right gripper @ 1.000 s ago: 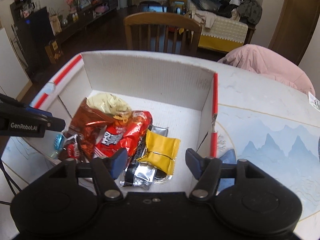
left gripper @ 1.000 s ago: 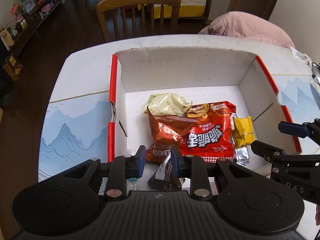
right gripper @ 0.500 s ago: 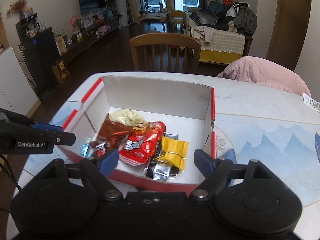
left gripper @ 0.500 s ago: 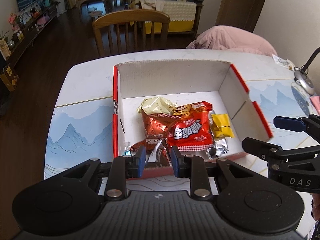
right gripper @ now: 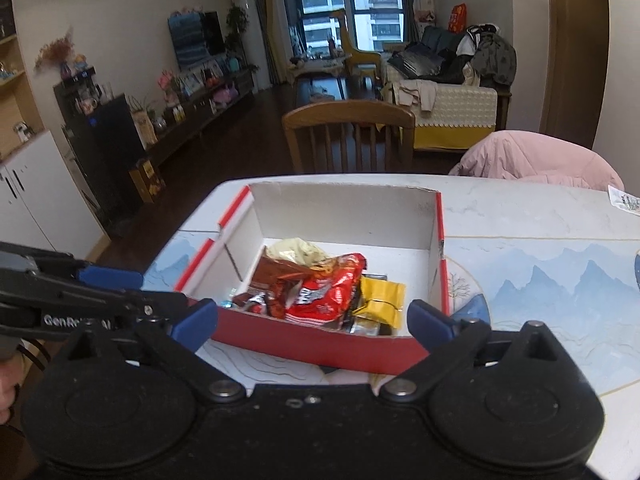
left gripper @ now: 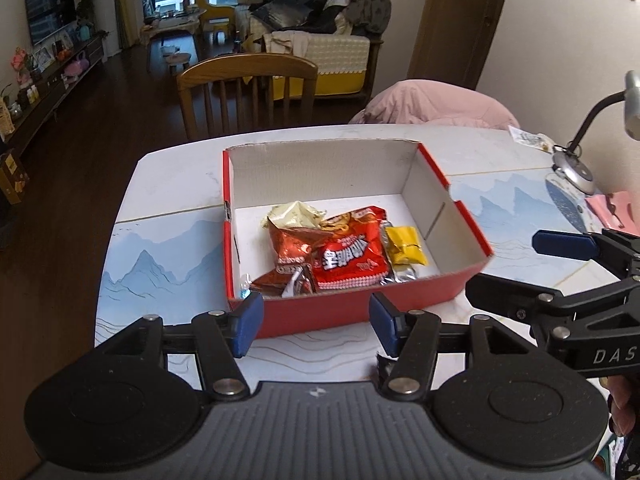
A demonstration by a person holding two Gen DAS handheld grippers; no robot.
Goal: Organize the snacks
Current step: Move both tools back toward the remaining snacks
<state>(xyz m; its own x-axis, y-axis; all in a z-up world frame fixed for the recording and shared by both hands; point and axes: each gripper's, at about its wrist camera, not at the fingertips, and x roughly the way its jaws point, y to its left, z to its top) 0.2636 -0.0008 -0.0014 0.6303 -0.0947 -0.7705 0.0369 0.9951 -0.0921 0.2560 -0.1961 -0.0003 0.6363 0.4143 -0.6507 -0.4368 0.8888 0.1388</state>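
Observation:
A red cardboard box (left gripper: pixel 352 308) with a white inside stands on the table. In it lie a red bag (left gripper: pixel 348 256), a brown bag (left gripper: pixel 294 240), a cream wrapper (left gripper: pixel 294 214), a yellow packet (left gripper: pixel 406 246) and a small dark packet (left gripper: pixel 298 282) at the front left. My left gripper (left gripper: pixel 316 324) hovers before the box's near wall, its jaws opening with nothing between them. My right gripper (right gripper: pixel 313 326) is also back from the box (right gripper: pixel 320 344), jaws opening wide and empty. The red bag (right gripper: pixel 320 292) and yellow packet (right gripper: pixel 382 298) show in its view.
A wooden chair (left gripper: pixel 248 92) stands behind the table's far edge, with a pink padded coat (left gripper: pixel 432 104) to its right. A desk lamp (left gripper: pixel 572 164) and a pink item (left gripper: pixel 612 210) sit at the table's right. The table (left gripper: pixel 168 248) has a blue mountain pattern.
Both grippers have drawn back and up out of the box. The left one has let go of the small dark packet, which now lies in the box. Both pairs of jaws have spread wider.

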